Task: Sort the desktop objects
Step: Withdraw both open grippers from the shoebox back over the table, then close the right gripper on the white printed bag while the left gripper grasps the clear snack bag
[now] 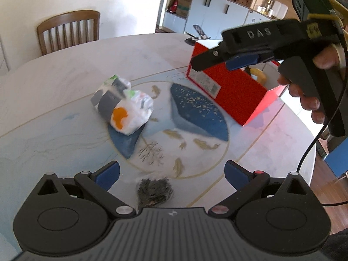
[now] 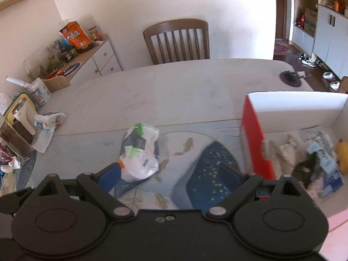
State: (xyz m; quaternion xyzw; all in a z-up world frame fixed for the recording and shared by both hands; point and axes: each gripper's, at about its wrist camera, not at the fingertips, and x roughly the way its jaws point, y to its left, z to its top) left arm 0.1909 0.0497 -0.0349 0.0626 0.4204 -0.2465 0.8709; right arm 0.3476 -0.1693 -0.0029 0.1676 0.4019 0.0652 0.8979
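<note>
White crinkly bag (image 1: 124, 106) lies on the desk (image 1: 65, 82) ahead-left of the left tool (image 1: 171, 174), maybe nearer it. Both tools are spread wide, holding nothing; the right tool (image 2: 171, 174) is by the red box (image 2: 254, 139).

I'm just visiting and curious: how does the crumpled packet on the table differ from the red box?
The packet is soft, crumpled and mostly white with grey, green and orange; the box is rigid, straight-sided and red. The packet is much smaller. The packet lies closed in a heap; the box stands open on top, already holding items such as a yellow duck. Both rest on the table.
</note>
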